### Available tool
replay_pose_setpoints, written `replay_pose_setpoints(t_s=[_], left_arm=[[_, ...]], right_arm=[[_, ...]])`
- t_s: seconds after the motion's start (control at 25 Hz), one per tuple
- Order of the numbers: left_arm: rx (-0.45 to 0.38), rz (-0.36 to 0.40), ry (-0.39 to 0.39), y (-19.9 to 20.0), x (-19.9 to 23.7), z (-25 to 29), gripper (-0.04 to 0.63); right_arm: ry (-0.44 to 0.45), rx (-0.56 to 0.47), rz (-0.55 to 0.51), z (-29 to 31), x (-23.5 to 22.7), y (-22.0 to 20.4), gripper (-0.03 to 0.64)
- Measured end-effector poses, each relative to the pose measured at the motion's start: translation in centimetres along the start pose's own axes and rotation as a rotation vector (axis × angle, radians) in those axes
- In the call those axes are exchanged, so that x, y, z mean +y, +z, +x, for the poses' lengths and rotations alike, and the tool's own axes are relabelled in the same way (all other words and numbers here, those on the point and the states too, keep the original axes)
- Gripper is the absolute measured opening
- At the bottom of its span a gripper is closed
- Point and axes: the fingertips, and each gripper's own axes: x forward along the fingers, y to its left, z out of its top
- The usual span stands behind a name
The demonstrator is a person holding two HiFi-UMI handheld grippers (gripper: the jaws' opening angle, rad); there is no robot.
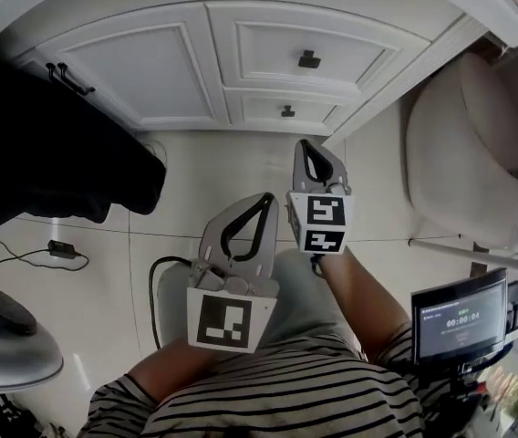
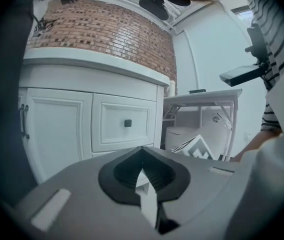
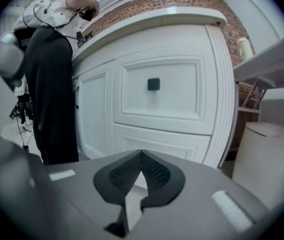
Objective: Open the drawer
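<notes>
A white cabinet has two stacked drawers. The upper drawer [image 1: 318, 44] bears a dark square knob [image 1: 309, 59]; the lower drawer [image 1: 286, 109] has a smaller one. Both look closed. My left gripper [image 1: 266, 196] and right gripper [image 1: 305, 142] hang over the tiled floor in front of them, apart from the cabinet, both shut and empty. The left gripper view shows its shut tips [image 2: 142, 149] below the upper drawer's knob [image 2: 127, 123]. In the right gripper view the shut tips [image 3: 141, 152] sit under the knob [image 3: 153, 84], with the lower drawer [image 3: 154, 143] just behind.
A person in black [image 1: 54, 153] stands at the left by the cabinet doors [image 1: 140, 67]. A white rounded bin [image 1: 464, 140] is at the right. A small screen [image 1: 460, 316] is near my right elbow. A cable and adapter [image 1: 61, 249] lie on the floor.
</notes>
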Motion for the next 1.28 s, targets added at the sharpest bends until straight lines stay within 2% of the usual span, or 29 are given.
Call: replay_pose_setpoints(t_s=[0.12,0.2,0.24,0.52,0.76,1.0,1.28], left_arm=[[0.000,0.043,0.015,-2.0,0.6,0.4,0.015],[0.014,0.050,0.028,-3.3,0.9,0.1,0.015],[0.023,0.047,0.037,-3.9,1.1,-0.1,0.015],[0.036,0.017,0.102,-5.8,2.5,-0.9,0.015],[0.049,0.066,0.103,-6.1,2.2,-1.3,0.015],[0.036,0.074,0.131,-5.8,2.2,-1.5,0.015],[0.026,0.098,0.140,-5.1,1.4,-1.9,0.015]], right_arm=[[-0.026,-0.001,-0.043,4.2,0.1,-1.9,0.012],[-0.050,0.005,-0.061,6.5,-0.1,-2.9,0.146],[-0.062,0.013,-0.068,7.5,-0.3,-3.3,0.150],[-0.131,0.047,-0.082,11.5,-1.6,-5.3,0.150],[-0.104,0.050,-0.083,12.8,-1.5,-4.9,0.150],[-0.082,0.057,-0.035,12.5,-1.5,-5.0,0.124],[-0.035,0.070,-0.036,8.0,0.5,-6.6,0.121]])
